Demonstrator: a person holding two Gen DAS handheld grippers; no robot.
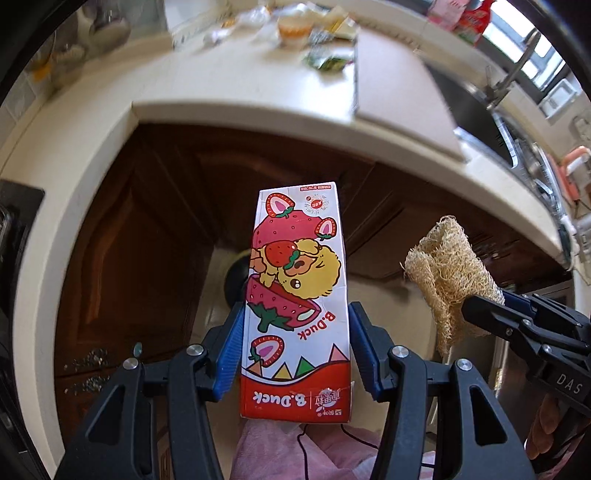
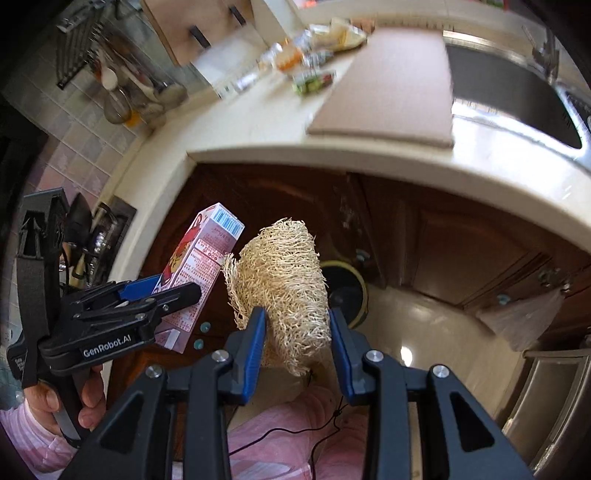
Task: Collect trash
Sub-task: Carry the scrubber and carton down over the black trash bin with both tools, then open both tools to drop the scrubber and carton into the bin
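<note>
My left gripper (image 1: 295,314) is shut on a red and white B.Duck strawberry milk carton (image 1: 295,295), held upright in the air below the counter edge. My right gripper (image 2: 297,317) is shut on a beige loofah sponge (image 2: 284,280). The two grippers are side by side: the loofah (image 1: 447,280) shows at the right of the left wrist view, and the carton (image 2: 199,269) at the left of the right wrist view. A round dark bin (image 2: 345,288) with a yellow rim stands on the floor beyond the loofah, partly hidden by it.
A cream countertop (image 1: 221,96) curves above brown cabinet doors (image 1: 122,258). On it lie a tan cutting board (image 2: 399,96) and several wrappers and a cup (image 1: 293,31) at the back. A steel sink (image 2: 517,99) is on the right. A plastic bag (image 2: 524,317) hangs from a cabinet handle.
</note>
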